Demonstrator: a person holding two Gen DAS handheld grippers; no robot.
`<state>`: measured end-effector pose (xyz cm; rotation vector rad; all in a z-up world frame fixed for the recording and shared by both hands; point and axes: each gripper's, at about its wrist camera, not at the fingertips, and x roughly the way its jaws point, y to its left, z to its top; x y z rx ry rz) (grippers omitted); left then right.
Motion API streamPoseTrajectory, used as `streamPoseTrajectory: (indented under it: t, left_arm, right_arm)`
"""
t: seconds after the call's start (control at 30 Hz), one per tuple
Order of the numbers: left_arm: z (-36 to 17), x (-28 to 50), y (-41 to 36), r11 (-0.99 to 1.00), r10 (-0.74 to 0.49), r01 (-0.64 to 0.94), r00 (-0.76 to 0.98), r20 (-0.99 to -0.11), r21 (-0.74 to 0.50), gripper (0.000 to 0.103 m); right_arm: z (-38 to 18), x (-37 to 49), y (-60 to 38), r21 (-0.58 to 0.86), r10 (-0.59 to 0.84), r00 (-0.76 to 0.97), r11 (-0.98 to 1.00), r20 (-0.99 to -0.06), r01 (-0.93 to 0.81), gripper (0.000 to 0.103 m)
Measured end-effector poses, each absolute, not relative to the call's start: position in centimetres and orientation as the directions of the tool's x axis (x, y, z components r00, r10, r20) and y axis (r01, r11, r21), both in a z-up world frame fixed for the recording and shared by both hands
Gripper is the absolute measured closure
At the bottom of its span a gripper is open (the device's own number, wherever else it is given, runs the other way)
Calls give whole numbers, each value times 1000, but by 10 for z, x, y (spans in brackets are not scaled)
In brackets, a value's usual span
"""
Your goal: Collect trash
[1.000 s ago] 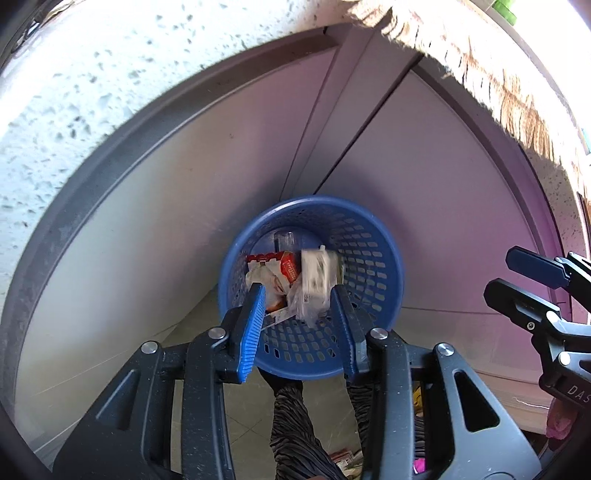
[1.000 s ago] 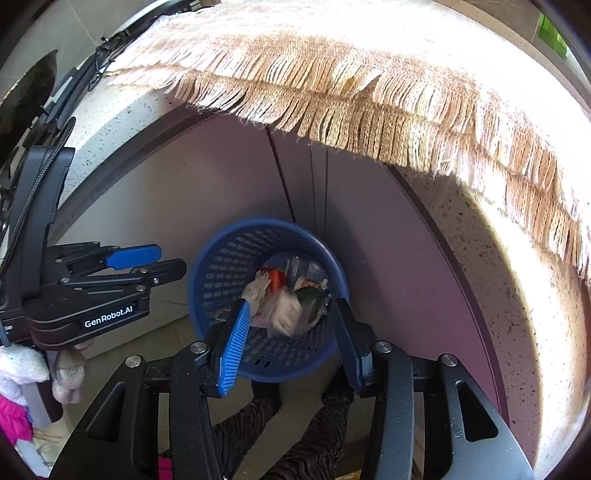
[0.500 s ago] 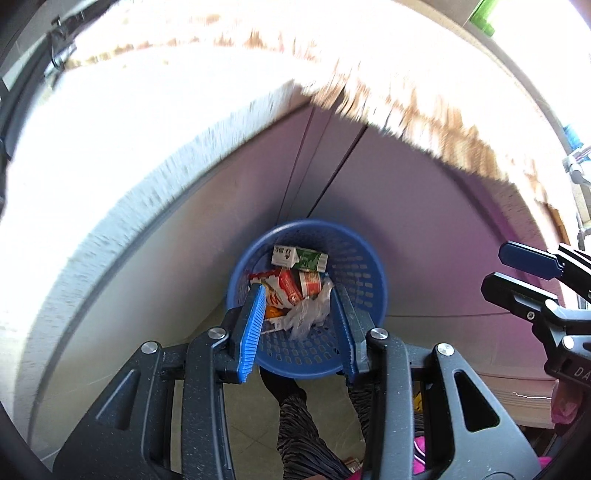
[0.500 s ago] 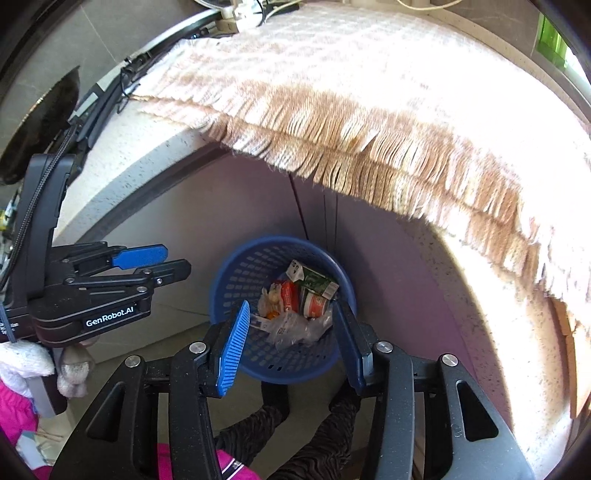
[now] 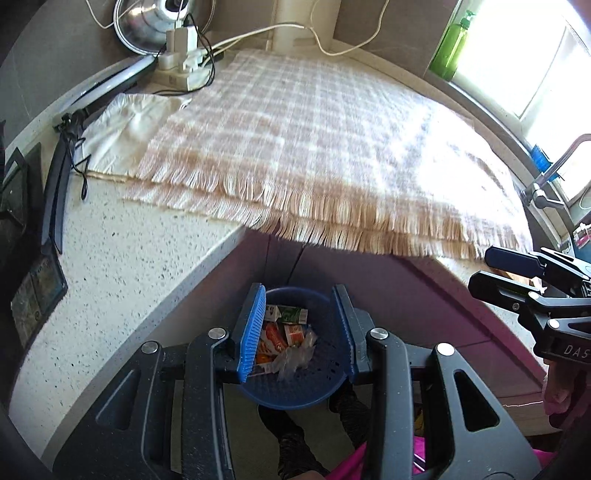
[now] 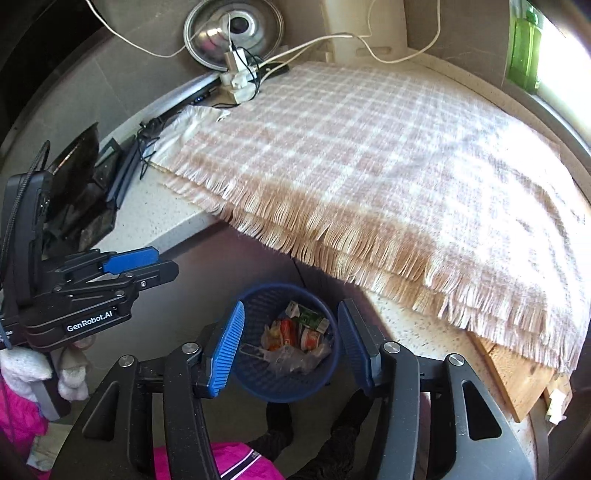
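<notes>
A blue perforated basket stands on the floor against the counter front. In it lie small cartons and a crumpled clear wrapper. My left gripper hangs high above the basket, open, with nothing between its fingers. My right gripper hovers beside it over the same basket; its jaws are opening and nothing is between them. Each gripper shows in the other's view: the right gripper at the right edge, the left gripper at the left.
A fringed plaid cloth covers the speckled counter. At the back are a power strip with cables, a metal lid and a green bottle. A wooden board lies at the right. The person's legs stand below.
Both grippers have risen from close over the basket to above counter height. A white carton seen dropping between the left fingers now lies in the basket. The right jaws stand slightly wider.
</notes>
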<state>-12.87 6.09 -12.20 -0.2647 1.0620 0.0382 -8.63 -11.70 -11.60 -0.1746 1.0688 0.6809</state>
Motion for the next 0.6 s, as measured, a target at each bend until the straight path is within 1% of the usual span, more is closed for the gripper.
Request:
streamPoseTrajectory:
  t: [0.07,0.13,0.27,0.33,0.43,0.47,0.53,0.57,0.6]
  left_arm:
    - [-109,-124,59,968,-94,-153,515,-852,-199,65]
    - [-93,-120,56,968,-89,-149,545,-833,-200,54]
    - [-67,-112,52,969,-86,-136,598,-797,-207,51]
    - [-56,-108,48,970,-83,-129,620,-780,-206,41]
    - [-38,-102,42,973,-77,-117,655,-752,-201,36]
    - [-32,-100,40,974,-74,-113,664,-744,-198,34]
    - [-21,-96,36,977,-69,-101,685,-726,-188,23]
    - [-15,-95,34,978,-68,-94,696,-715,-185,21]
    - [-10,-94,32,979,-64,-92,706,-705,-180,17]
  right_arm:
    - [-104,-81,-123,184,434,324,791,-841,-584,51]
    - [-91,-77,-129,178,437,349,798,-829,-575,47]
    - [-69,-67,-139,152,431,405,813,-806,-562,45]
    - [-59,-62,-143,143,429,430,820,-795,-554,43]
    - [-44,-56,-149,134,432,465,827,-773,-546,34]
    - [-40,-54,-150,131,432,476,829,-766,-543,34]
    - [-32,-49,-153,125,430,495,836,-755,-534,32]
    - [-29,-47,-155,123,427,504,840,-751,-529,32]
    - [-26,-45,-157,124,427,511,843,-746,-523,29]
